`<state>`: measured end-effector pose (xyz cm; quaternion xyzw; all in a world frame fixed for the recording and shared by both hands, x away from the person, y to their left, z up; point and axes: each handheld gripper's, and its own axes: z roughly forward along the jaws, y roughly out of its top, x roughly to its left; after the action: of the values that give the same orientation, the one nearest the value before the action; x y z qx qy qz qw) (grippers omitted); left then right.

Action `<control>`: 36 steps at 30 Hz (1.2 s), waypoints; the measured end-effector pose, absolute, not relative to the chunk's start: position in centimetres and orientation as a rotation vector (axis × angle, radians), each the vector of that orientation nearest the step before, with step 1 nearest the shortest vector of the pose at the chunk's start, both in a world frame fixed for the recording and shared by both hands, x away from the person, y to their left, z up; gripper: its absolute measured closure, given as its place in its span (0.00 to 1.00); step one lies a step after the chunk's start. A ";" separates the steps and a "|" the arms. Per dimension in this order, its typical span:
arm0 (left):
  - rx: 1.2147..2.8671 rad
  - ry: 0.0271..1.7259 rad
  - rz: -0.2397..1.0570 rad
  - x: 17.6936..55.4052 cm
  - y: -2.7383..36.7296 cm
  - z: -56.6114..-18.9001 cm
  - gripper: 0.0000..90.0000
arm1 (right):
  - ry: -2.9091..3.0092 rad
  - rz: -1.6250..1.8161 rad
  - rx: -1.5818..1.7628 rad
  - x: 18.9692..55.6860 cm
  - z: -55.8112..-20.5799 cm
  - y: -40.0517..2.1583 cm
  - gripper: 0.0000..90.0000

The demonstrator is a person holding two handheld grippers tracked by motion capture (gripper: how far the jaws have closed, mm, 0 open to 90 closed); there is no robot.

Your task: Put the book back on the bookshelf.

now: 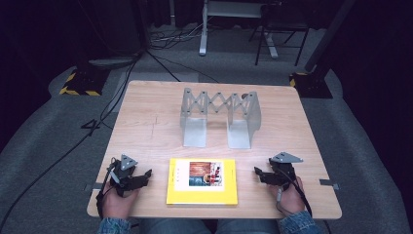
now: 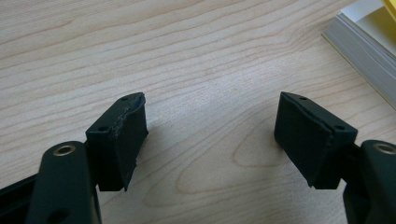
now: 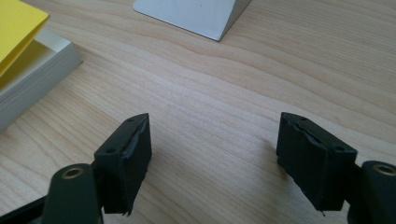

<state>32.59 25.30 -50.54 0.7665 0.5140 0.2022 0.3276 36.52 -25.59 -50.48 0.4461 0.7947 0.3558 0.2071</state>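
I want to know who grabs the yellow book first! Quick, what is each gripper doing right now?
Left gripper: open, holding nothing, beside the yellow book.
Right gripper: open, holding nothing, on the book's other side.

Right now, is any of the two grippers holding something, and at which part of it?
Nothing is held. The left gripper and the right gripper both stand open over bare table, one on each side of the yellow book, apart from it.
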 end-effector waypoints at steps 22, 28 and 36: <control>1.883 1.382 0.391 30.8 26.1 -48.0 0.53 | 2.211 0.991 1.249 36.6 -50.5 -25.5 0.29; 1.879 1.361 0.361 30.4 25.7 -46.9 0.53 | 2.211 0.991 1.249 36.6 -50.5 -25.5 0.29; 1.878 1.314 0.229 30.0 23.9 -45.9 0.52 | 2.215 1.003 1.244 36.4 -50.4 -25.5 0.35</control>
<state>29.95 23.93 -45.88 0.7447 0.5212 0.0908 0.4068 36.38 -25.54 -50.43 0.4461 0.7940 0.3594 0.2036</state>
